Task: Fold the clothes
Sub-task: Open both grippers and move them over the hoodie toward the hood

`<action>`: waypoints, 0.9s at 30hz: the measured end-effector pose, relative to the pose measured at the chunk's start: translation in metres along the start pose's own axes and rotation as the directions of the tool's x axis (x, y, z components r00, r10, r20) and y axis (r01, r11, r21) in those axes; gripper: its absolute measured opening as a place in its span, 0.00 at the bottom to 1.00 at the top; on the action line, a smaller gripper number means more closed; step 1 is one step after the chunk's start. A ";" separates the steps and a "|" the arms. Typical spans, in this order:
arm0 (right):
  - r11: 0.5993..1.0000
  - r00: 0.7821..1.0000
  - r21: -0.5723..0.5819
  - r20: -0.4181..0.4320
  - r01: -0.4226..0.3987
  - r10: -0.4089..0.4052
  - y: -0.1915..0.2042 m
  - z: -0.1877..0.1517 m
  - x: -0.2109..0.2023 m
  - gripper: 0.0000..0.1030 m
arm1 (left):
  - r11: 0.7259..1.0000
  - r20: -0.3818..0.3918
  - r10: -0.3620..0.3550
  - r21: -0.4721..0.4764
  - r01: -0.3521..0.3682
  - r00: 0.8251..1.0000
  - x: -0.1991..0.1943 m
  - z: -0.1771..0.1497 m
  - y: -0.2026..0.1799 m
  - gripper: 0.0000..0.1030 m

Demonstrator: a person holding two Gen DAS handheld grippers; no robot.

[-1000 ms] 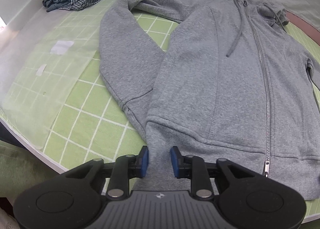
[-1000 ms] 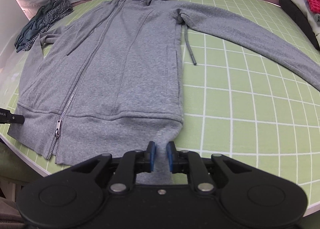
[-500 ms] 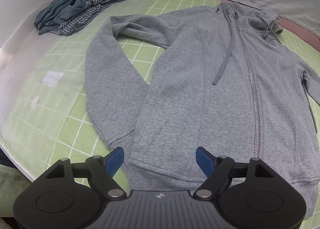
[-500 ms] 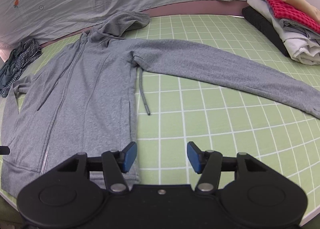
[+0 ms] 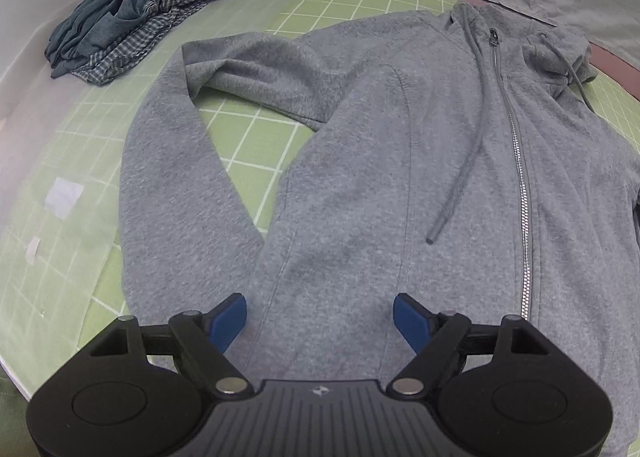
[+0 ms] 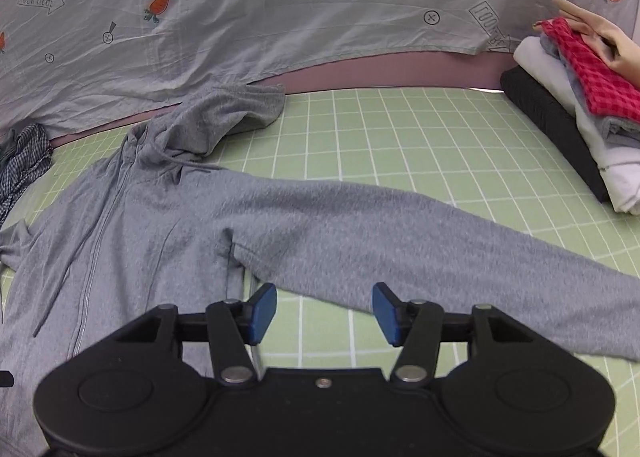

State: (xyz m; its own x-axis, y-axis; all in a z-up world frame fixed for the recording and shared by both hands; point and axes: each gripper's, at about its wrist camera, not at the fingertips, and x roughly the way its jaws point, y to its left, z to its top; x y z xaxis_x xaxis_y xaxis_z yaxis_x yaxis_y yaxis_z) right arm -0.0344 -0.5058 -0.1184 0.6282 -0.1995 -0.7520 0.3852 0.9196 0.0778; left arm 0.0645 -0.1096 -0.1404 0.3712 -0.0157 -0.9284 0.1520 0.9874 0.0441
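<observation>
Grey zip-front fleece hoodie [image 5: 380, 177]: spread face-up on green grid-lined mat [image 5: 256, 9].

Left wrist view: hoodie body fills centre; one sleeve doubled back at 10 o'clock. Left gripper [image 5: 319, 319] wide open, nothing between jaws, over lower body panel. Crumpled dark checked garment pile [image 5: 144, 5] at 11 o'clock.

Right wrist view: other sleeve [image 6: 400, 233] stretched toward 3 o'clock. Right gripper [image 6: 324, 313] closing, jaws apart, empty. Folded stack [image 6: 580, 105] at 2 o'clock, hand [image 6: 600, 37] on it.

Step, judged: garment laid flat, sleeve fold next; calls for pinching outstretched sleeve, carrying it across chest.
</observation>
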 end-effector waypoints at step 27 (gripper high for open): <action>0.997 0.990 -0.054 -0.135 -0.058 0.050 0.011 0.046 0.105 0.40 | 0.997 -0.074 0.007 -0.075 -0.013 0.997 0.050 0.050 -0.012 1.00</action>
State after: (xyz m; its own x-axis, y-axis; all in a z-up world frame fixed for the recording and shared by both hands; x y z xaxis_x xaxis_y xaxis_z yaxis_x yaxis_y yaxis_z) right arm 0.0664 -0.5320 -0.1663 0.5500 -0.1057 -0.8285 0.3114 0.9464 0.0860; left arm 0.1268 -0.1300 -0.1690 0.3039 0.0032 -0.9527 0.0784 0.9965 0.0283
